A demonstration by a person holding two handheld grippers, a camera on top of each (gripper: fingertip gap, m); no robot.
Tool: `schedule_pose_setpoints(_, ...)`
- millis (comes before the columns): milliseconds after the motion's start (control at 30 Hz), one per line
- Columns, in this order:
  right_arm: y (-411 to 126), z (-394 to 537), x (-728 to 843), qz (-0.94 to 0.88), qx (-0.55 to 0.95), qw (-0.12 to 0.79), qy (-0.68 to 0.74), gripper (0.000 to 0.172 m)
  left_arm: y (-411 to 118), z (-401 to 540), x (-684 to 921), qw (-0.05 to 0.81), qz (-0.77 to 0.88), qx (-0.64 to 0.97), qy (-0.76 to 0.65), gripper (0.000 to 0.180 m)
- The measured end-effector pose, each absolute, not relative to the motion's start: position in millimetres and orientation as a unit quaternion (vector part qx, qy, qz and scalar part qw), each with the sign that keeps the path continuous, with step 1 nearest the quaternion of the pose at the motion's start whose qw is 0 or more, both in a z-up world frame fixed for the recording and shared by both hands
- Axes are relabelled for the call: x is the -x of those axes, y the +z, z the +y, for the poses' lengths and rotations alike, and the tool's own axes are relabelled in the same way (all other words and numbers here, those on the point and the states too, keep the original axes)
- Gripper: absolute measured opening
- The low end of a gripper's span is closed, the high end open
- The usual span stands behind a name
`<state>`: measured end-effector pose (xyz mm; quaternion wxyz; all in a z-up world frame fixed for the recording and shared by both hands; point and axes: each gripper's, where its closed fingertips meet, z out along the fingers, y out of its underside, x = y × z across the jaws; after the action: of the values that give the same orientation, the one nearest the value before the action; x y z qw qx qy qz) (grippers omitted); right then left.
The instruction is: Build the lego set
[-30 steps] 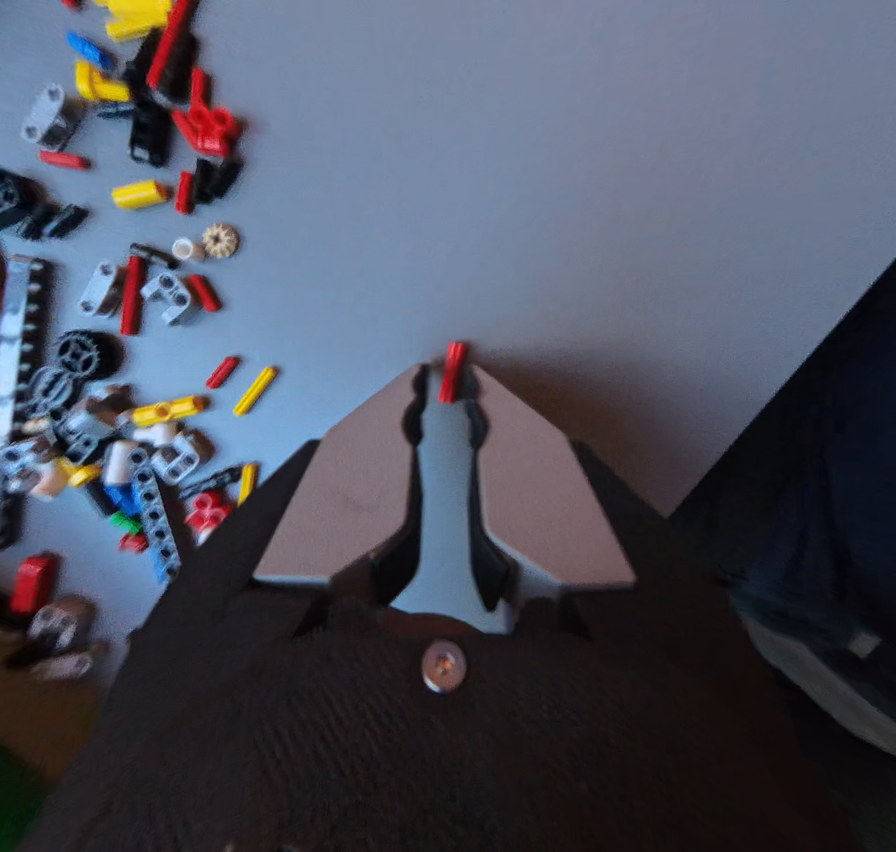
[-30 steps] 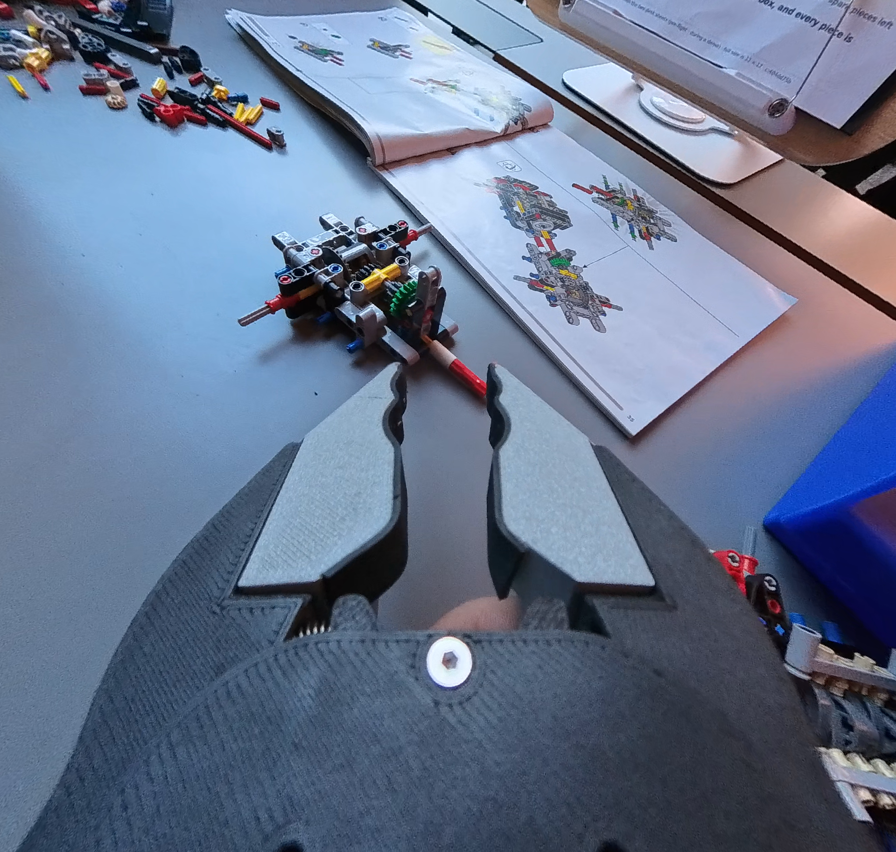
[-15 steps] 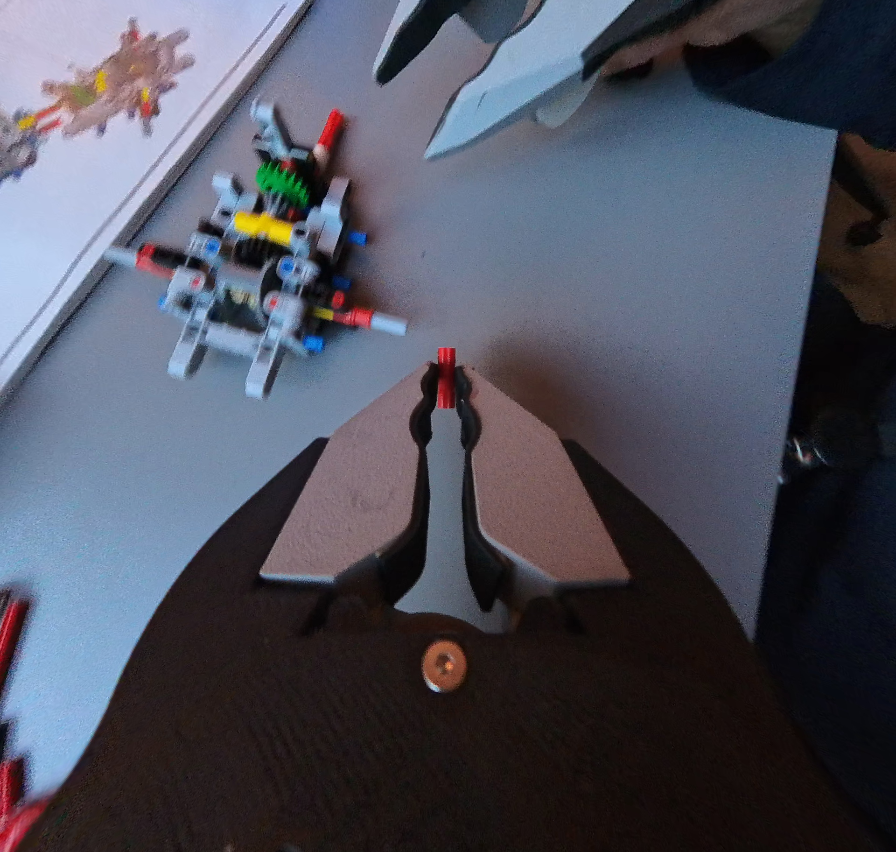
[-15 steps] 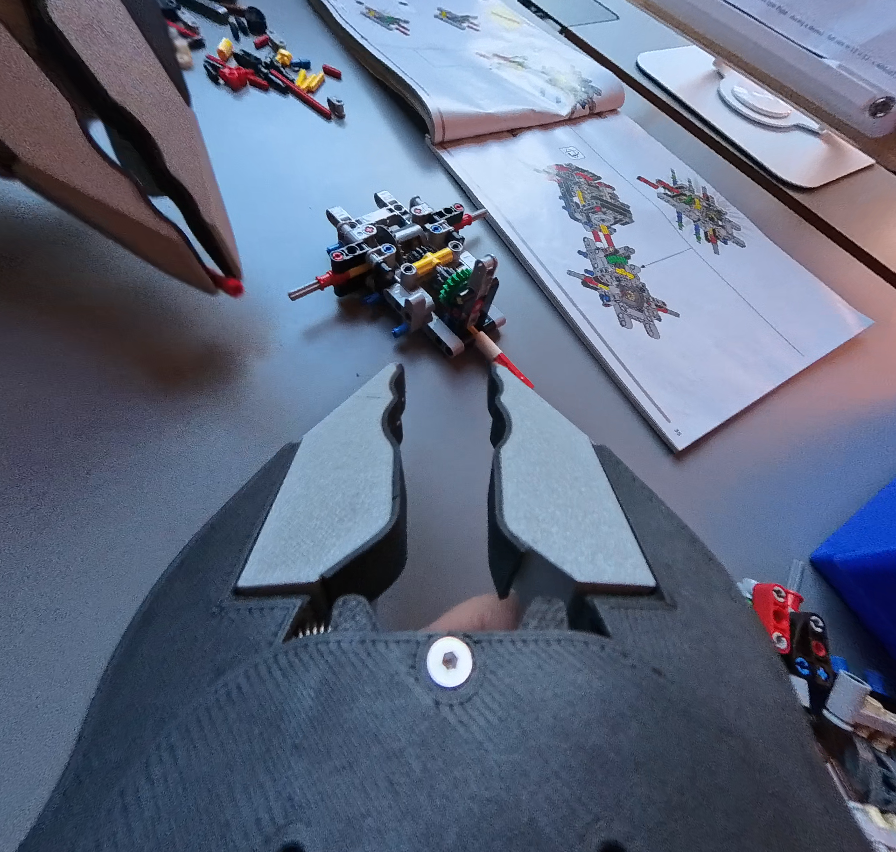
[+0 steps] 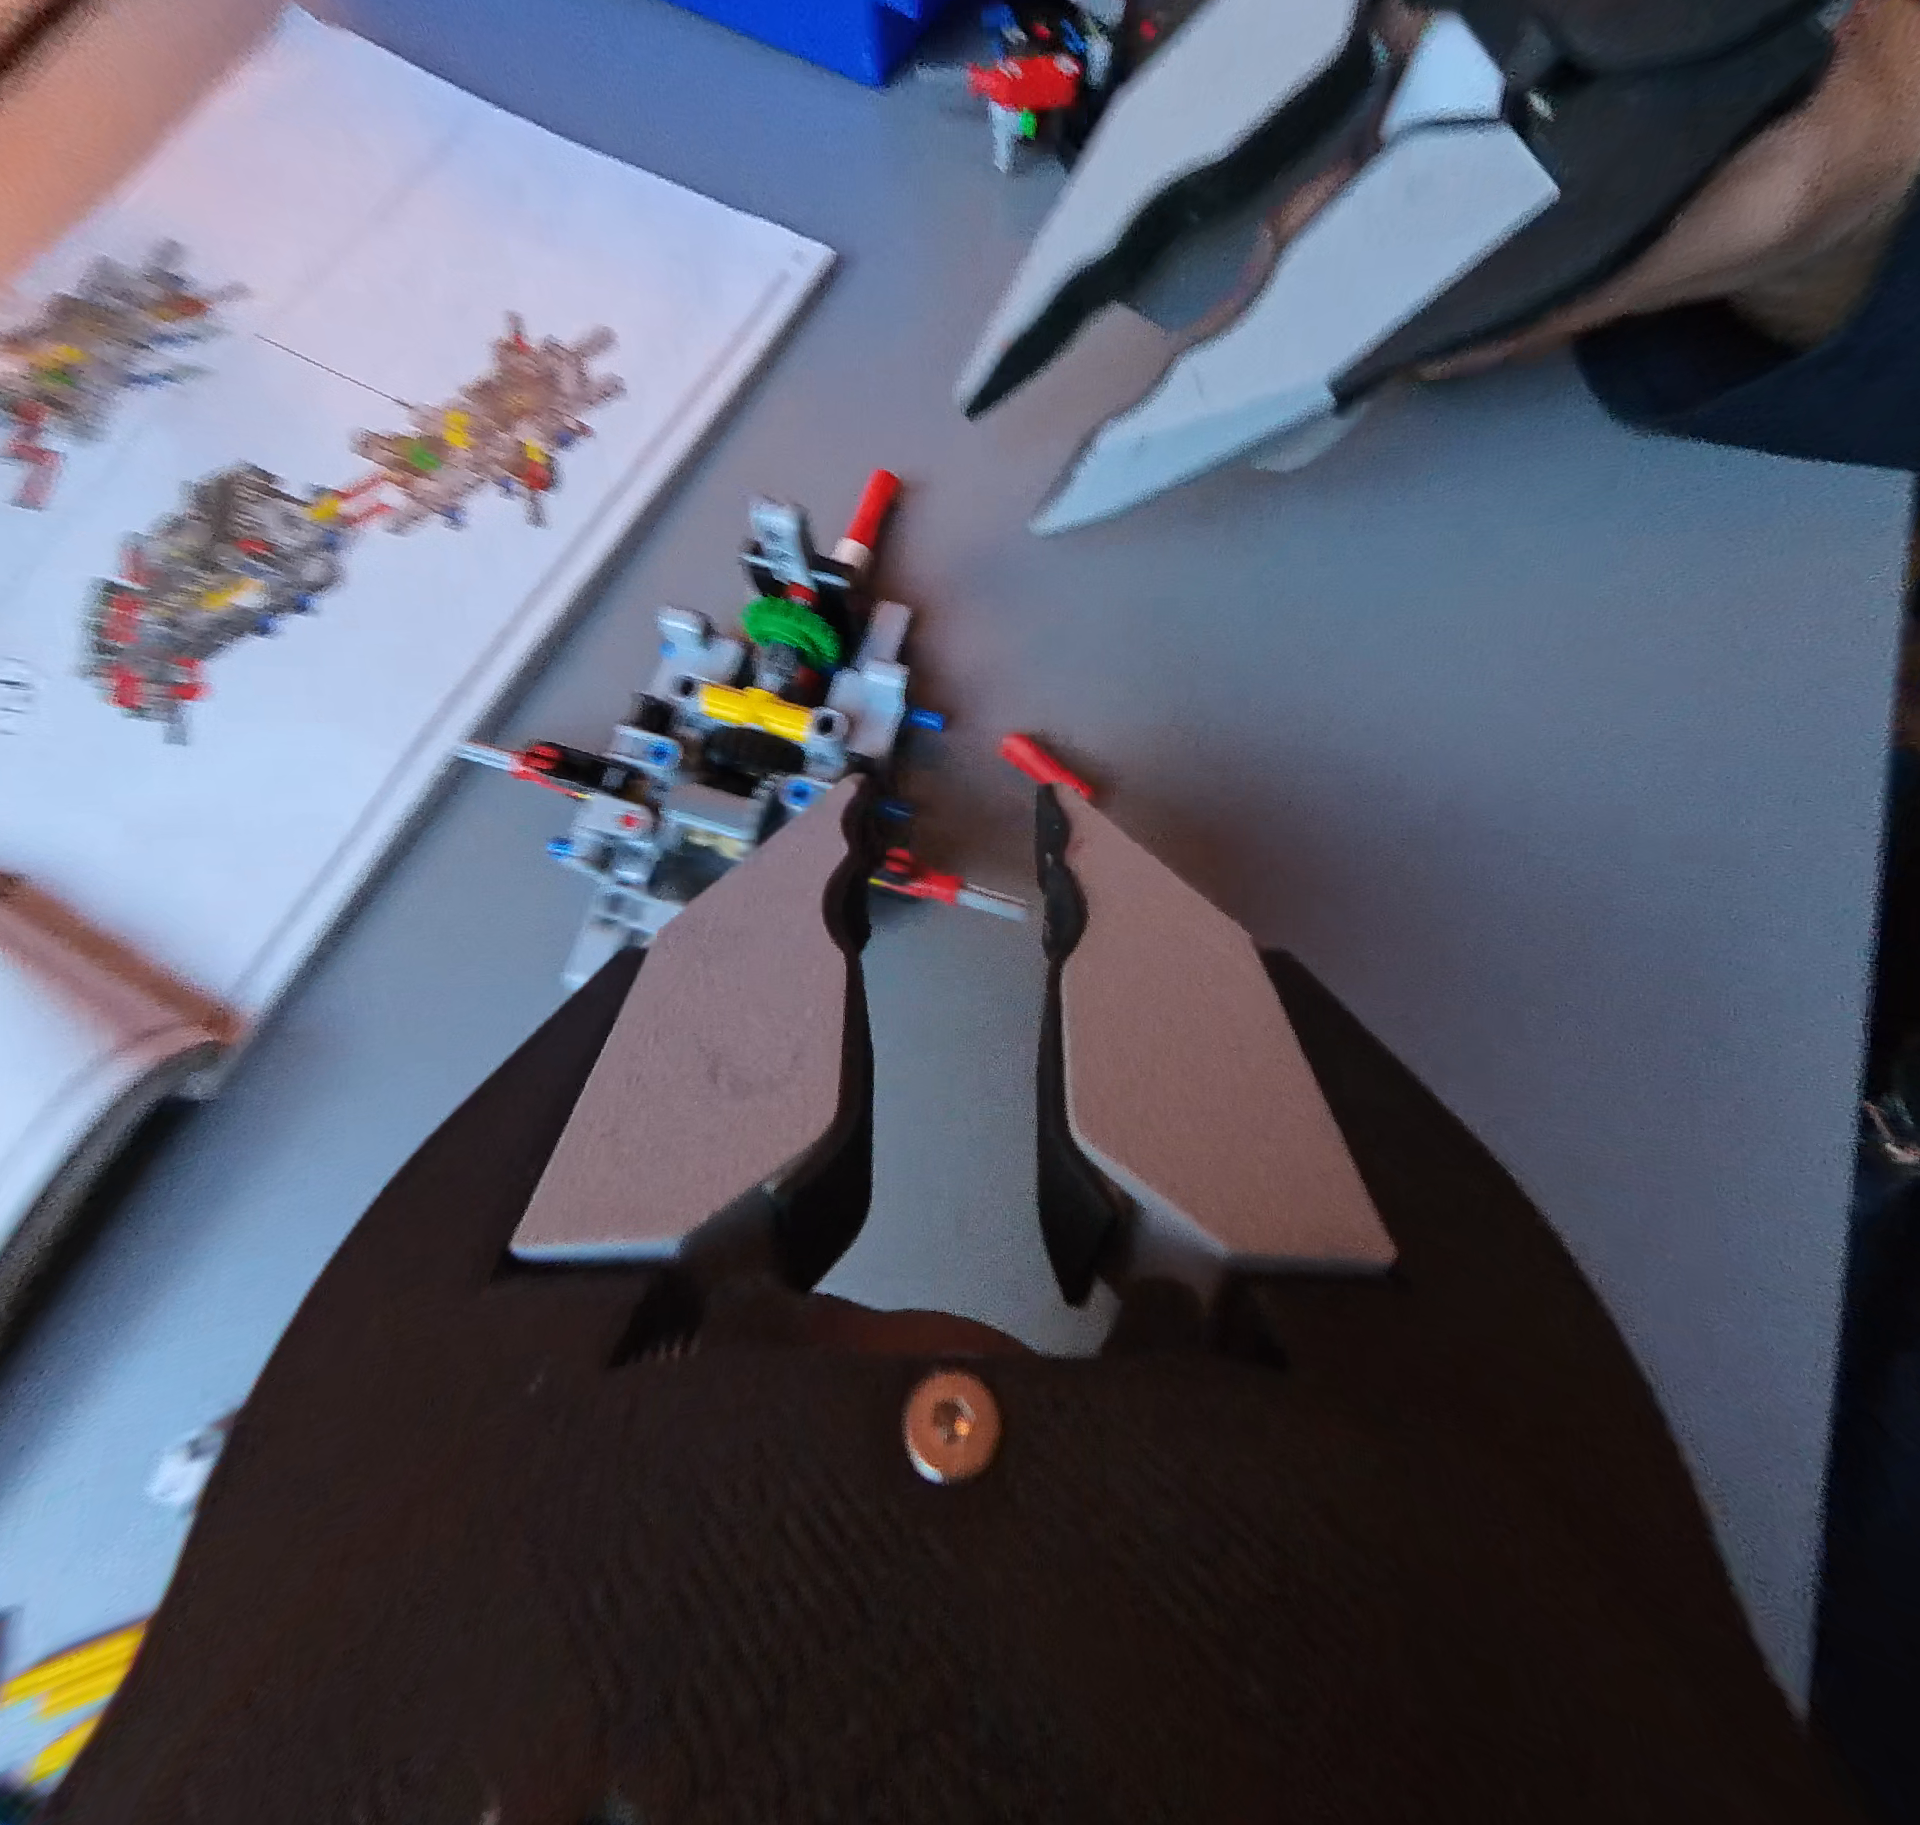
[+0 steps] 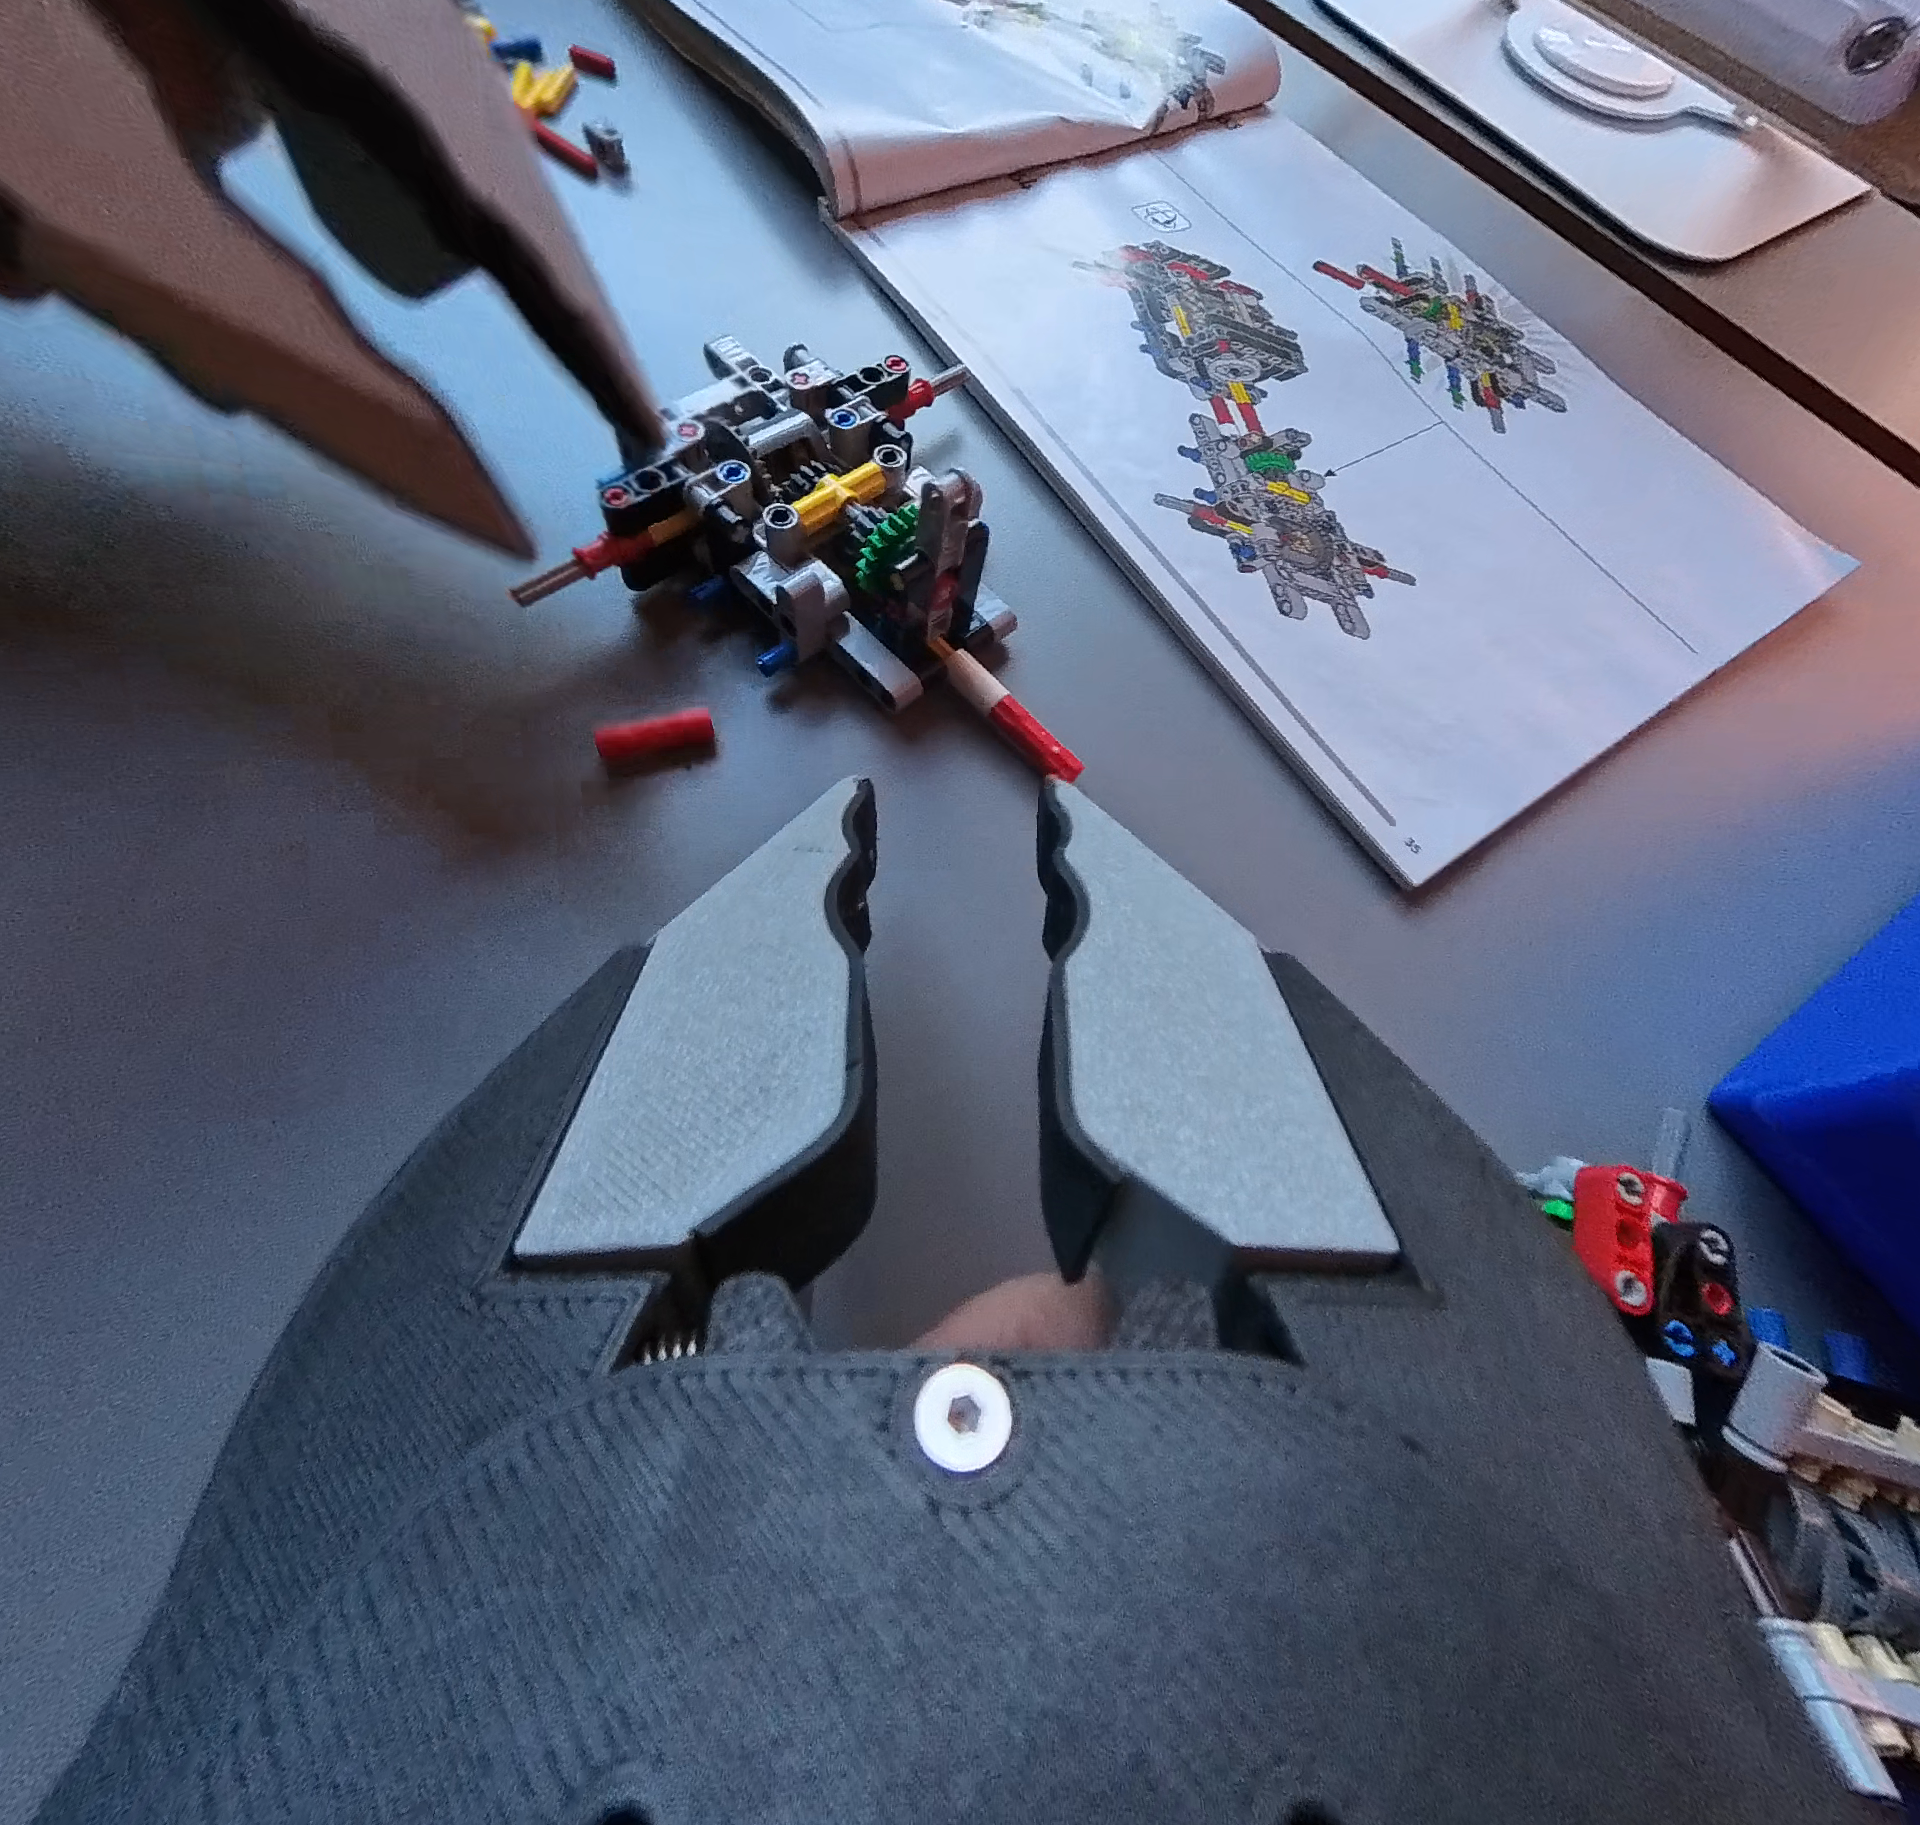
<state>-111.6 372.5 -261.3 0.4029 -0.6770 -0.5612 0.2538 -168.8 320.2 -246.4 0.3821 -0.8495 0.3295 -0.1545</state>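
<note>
On the counter [image 6: 260,944], just ahead-left of my right claw [image 6: 954,788], lies a loose red pin [image 6: 655,736], long axis crosswise to me. My left claw [image 5: 951,799], nearer it, gapes empty just above; right claw likewise parted, holding nothing. Beside it: brick assembly [image 6: 810,518], open instruction booklet [image 6: 1403,487], writing not transcribed.

The left gripper [image 5: 951,804] hovers with jaws apart, nothing between them, over a grey table [image 5: 1455,736]. A small red plastic pin [image 5: 1042,763] lies just beyond its right fingertip, beside a grey brick assembly [image 5: 748,736] with a green gear.
</note>
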Motion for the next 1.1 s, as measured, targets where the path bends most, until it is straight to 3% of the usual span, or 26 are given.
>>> schedule_pose_setpoints(100,-260,367,116,-0.574,0.664,0.398,0.267,0.029,-232,341,183,0.400,0.330,0.847,-0.117,0.023)
schedule_pose_setpoints(333,-246,369,130,-0.584,0.623,0.403,0.328,0.031,-253,371,187,0.329,0.391,0.855,-0.092,0.019)
schedule_pose_setpoints(533,-254,378,147,-0.647,0.576,0.415,0.279,0.041,-254,338,227,0.317,0.351,0.877,-0.082,0.041)
schedule_pose_setpoints(600,-259,379,157,-0.669,0.560,0.411,0.264,0.041,-262,323,239,0.315,0.332,0.885,-0.084,0.041)
schedule_pose_setpoints(733,-263,377,175,-0.684,0.551,0.392,0.273,0.026,-287,318,232,0.311,0.338,0.882,-0.101,0.027)
schedule_pose_setpoints(800,-263,376,179,-0.685,0.551,0.387,0.279,0.026,-285,326,221,0.329,0.334,0.873,-0.131,0.010)
schedule_pose_setpoints(1000,-261,361,172,-0.683,0.550,0.378,0.296,0.024,-277,331,234,0.343,0.374,0.853,-0.124,0.011)
schedule_pose_setpoints(1100,-262,335,165,-0.720,0.503,0.361,0.313,0.026,-273,311,233,0.332,0.472,0.807,-0.121,0.010)
